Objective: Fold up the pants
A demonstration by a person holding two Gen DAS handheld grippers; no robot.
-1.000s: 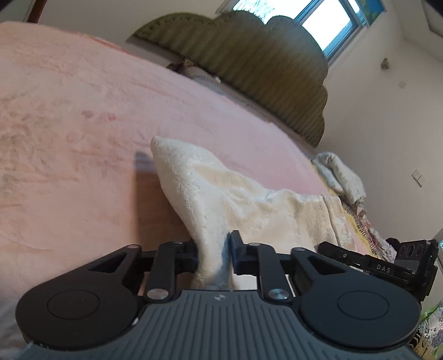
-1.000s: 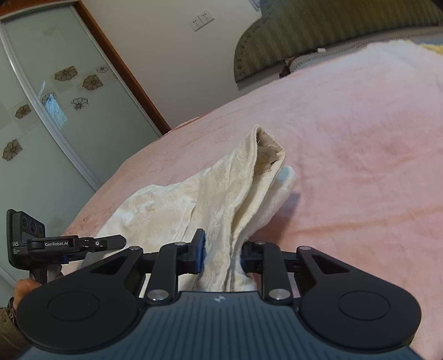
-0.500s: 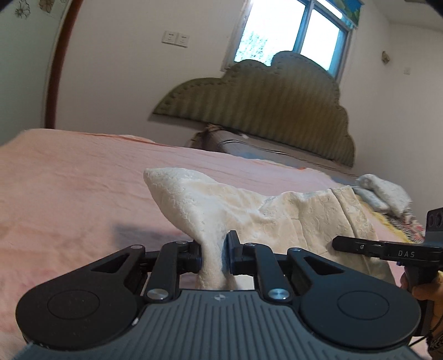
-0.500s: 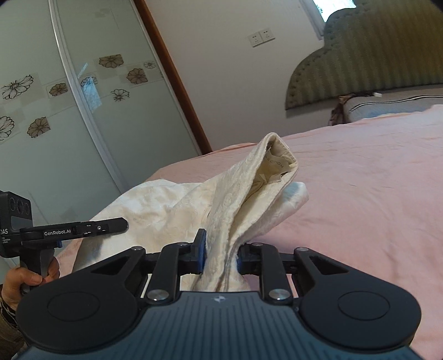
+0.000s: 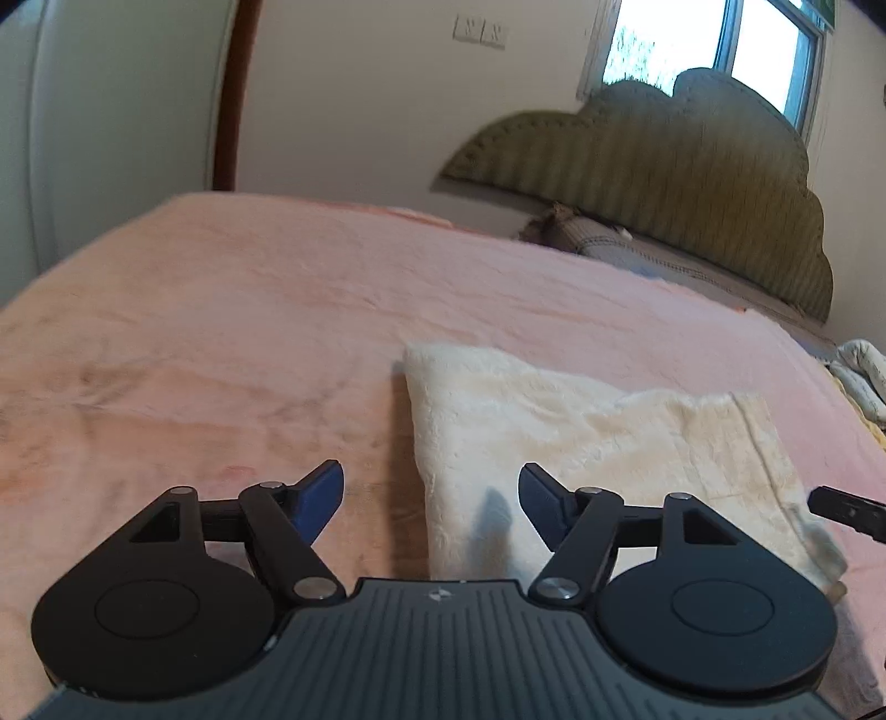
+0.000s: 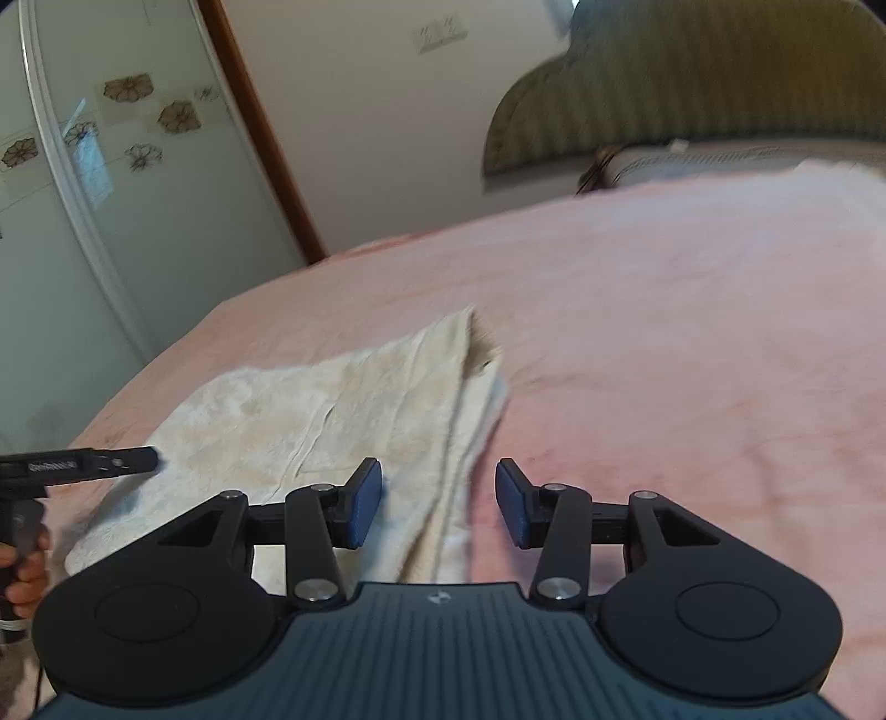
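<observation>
Pretty ordinary bedroom: big bed with a pink blanket [image 5: 277,332], an olive scalloped headboard [image 5: 664,183] against a cream wall [image 5: 360,111], daylight through the window [image 5: 764,50] above it, plus a frosted sliding door with flower decals [image 6: 111,166] on the side.

Soft daylight from the window [image 5: 720,55]; motion blur, fisheye-bent edges throughout.
</observation>
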